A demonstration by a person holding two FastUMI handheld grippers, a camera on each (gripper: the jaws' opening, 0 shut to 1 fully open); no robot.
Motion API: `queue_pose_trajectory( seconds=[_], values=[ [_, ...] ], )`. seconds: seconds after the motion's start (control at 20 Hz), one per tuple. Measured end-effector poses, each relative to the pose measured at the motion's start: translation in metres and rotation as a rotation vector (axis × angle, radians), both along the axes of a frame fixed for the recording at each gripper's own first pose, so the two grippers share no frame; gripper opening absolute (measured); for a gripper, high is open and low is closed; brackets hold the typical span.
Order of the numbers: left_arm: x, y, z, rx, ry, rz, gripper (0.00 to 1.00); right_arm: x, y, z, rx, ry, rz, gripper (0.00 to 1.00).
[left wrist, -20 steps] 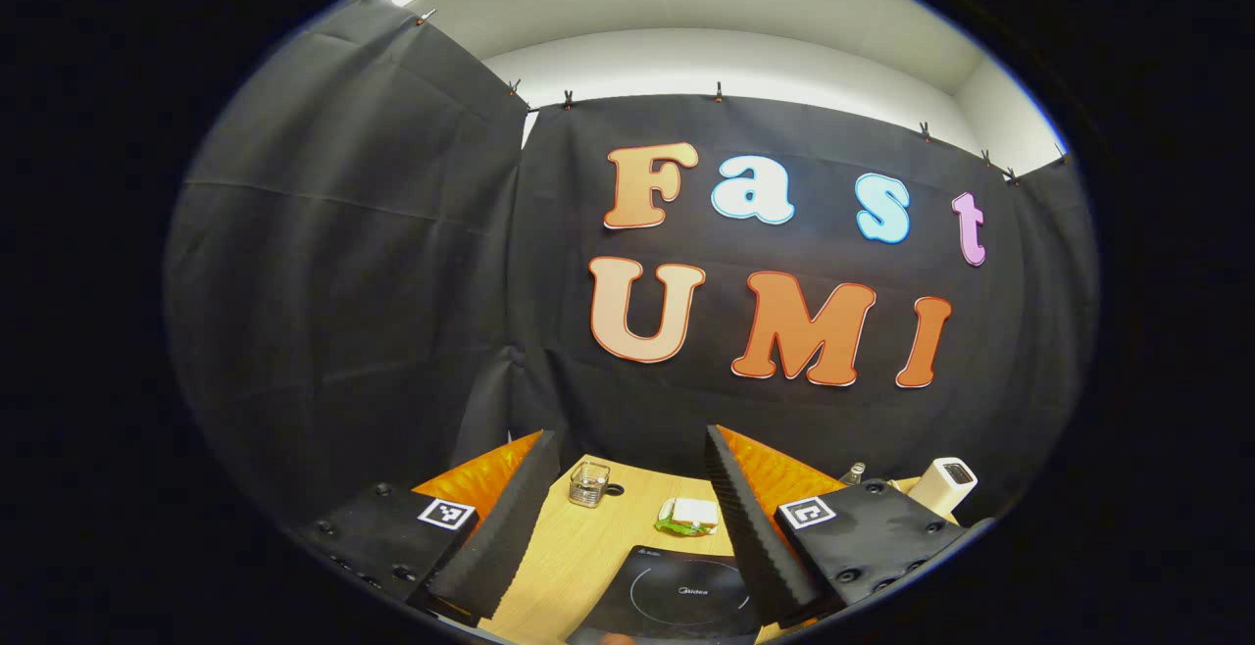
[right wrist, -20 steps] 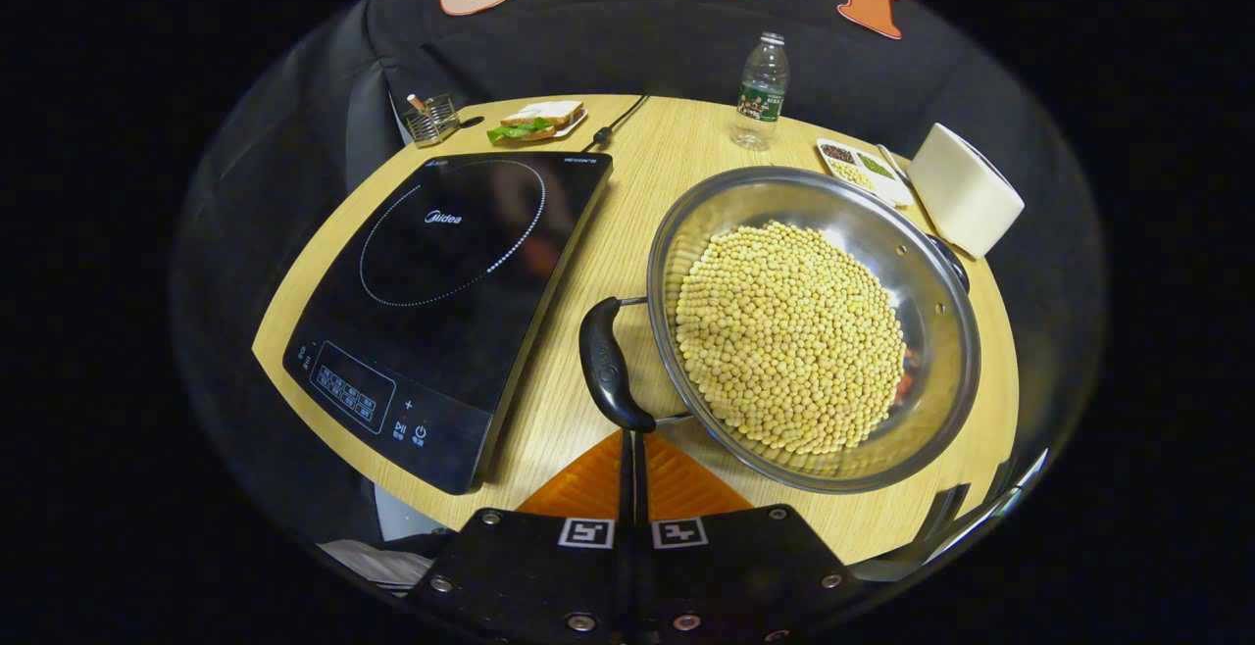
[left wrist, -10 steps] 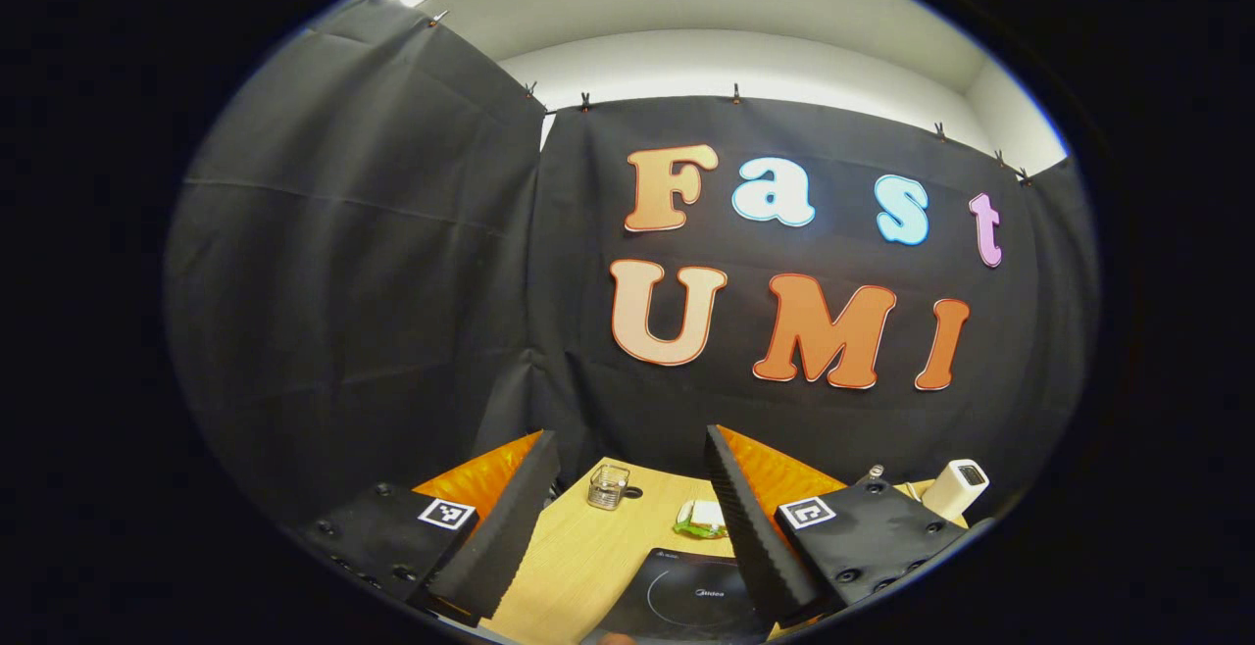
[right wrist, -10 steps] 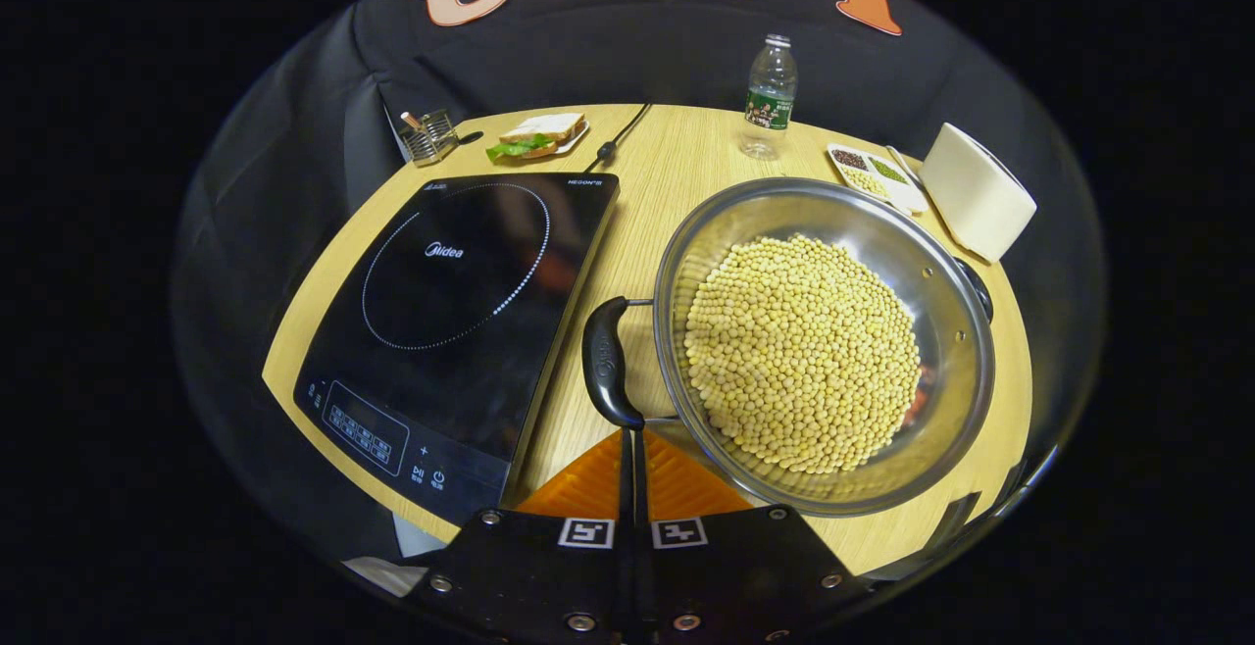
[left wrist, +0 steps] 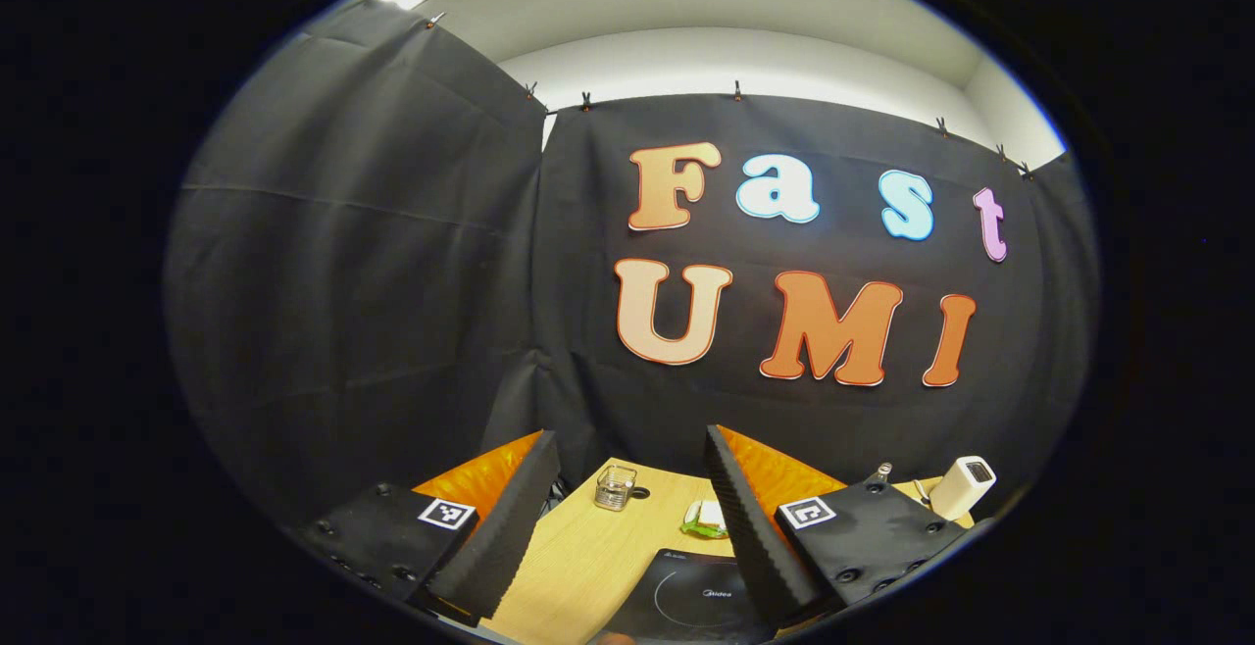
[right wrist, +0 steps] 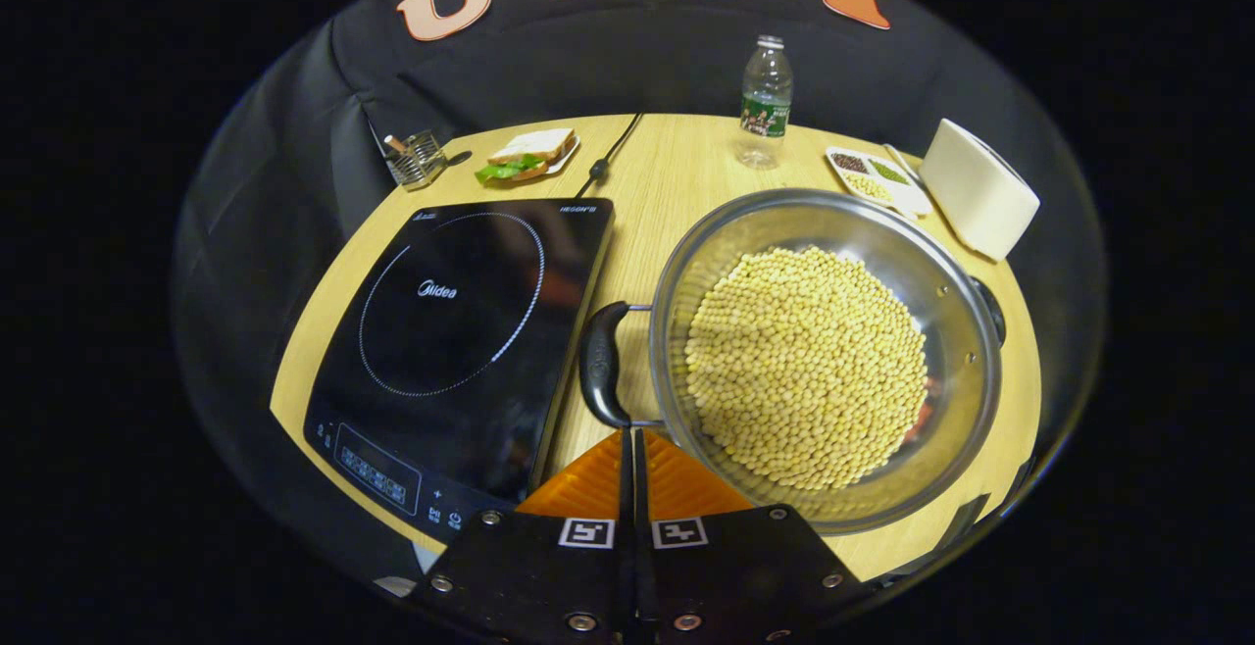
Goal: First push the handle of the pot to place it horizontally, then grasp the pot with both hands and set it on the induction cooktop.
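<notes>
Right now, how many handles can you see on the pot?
2: the near black handle on the pot faces the cooktop, just ahead of the right claw; the far handle peeks past the opposite rim.

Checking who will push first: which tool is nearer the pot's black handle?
Right. The right tool sits shut just below the pot's black handle, its tips at the handle's near end. The left tool is open, raised, facing the wall above the induction cooktop.

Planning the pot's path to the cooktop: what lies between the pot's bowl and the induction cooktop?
In the right gripper view, only the pot's black handle and bare table lie between the pot and the induction cooktop.
</notes>
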State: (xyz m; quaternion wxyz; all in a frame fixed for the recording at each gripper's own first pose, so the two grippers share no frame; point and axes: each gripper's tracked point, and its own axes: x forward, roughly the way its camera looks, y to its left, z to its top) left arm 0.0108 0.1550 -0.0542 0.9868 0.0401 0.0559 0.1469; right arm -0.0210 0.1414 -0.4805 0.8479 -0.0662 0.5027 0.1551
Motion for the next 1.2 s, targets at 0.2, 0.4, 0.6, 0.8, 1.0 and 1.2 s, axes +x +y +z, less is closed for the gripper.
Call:
queue_pose_trajectory(
  seconds=[0.2,0.4,0.6,0.8,1.0,1.2],
  values=[
    [0.002,-0.003,-0.001,-0.006,-0.002,-0.004,0.97,0.009,0.006,-0.002,0.02,-0.007,-0.001,0.0],
    [0.003,-0.002,-0.001,0.007,0.002,-0.004,0.98,0.012,0.007,-0.002,0.006,-0.026,0.007,0.0],
    [0.004,-0.005,-0.002,0.005,0.003,-0.006,0.98,0.016,0.01,-0.002,0.014,-0.03,0.0,0.0],
    [0.006,-0.012,-0.012,-0.002,0.018,-0.019,0.98,0.022,0.013,-0.002,0.015,-0.056,0.003,0.0],
    [0.01,-0.035,-0.04,-0.037,0.057,-0.071,0.97,0.025,0.015,-0.002,0.024,-0.052,-0.016,0.0],
    [0.008,-0.059,-0.081,-0.077,0.132,-0.121,0.97,0.022,0.011,0.015,0.079,-0.064,-0.025,0.0]
  ],
)
